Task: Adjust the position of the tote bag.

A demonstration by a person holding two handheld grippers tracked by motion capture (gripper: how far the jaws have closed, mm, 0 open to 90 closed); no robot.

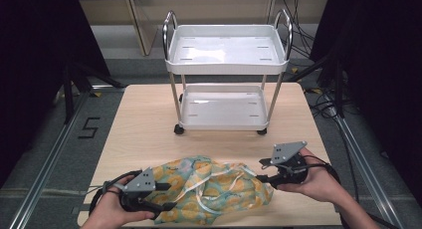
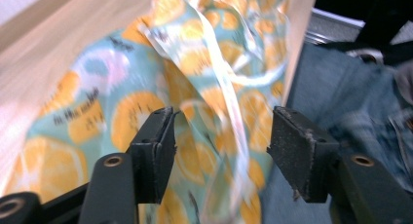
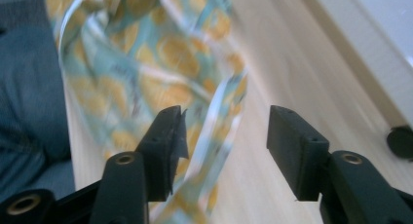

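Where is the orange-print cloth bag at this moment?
In the high view, the orange-print cloth bag lies on the table's near edge, between the left gripper and right gripper.

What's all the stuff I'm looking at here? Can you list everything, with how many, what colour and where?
Cloth bag: one, teal with an orange-slice print and pale ribbon ties, lying crumpled at the near edge of the table, between the two grippers.
Table: one, light wood, centre of the scene.
Cart: one, white with two tray shelves, metal handles and black wheels, standing at the far end of the table.
Left gripper: one, black with a grey plate on top, at the bag's left end, jaws open with cloth between them but not pinched.
Right gripper: one, black with a grey plate, at the bag's right end, jaws open.
Hands: two, each holding a gripper, coming in from the near edge.
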